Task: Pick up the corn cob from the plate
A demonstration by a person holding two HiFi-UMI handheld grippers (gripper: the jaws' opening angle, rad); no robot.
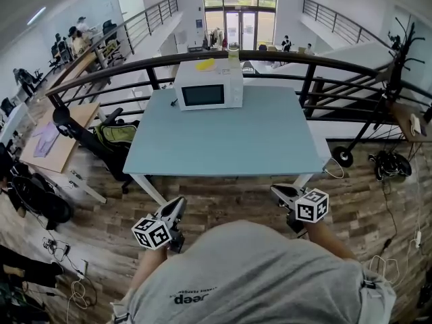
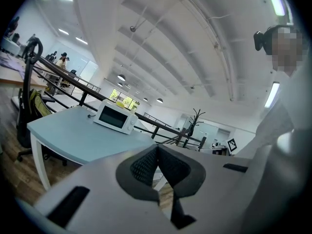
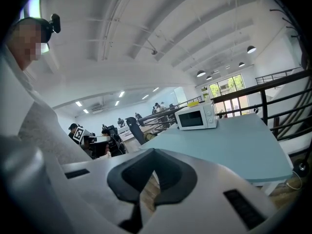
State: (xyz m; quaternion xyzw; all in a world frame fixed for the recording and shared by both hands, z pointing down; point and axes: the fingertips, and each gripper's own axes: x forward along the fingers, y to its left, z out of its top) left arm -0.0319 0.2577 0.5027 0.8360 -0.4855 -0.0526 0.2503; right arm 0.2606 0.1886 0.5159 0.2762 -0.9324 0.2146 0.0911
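Pale-blue table (image 1: 270, 140), head view: bare except for a white microwave (image 1: 208, 86) at the far edge. A small yellow object (image 1: 204, 64) lies on the microwave's roof. It is too small to call the corn cob, and no plate can be made out anywhere. You stand back from the near edge with the left gripper (image 1: 178, 206) and right gripper (image 1: 282, 192) low over the wood floor, both aimed at the table. Judged a carrying posture, not a reach.

Left gripper view: pads pressed together at the tips, nothing between them. The microwave sits well ahead across the tabletop. Closed jaws make sense with nothing in range.

Right gripper view: jaws likewise meet tip to tip, empty. The table edge is near and the microwave far off, with the yellow item on top. Judgement: pick not begun. You need to confirm the target first, then spread one tool.
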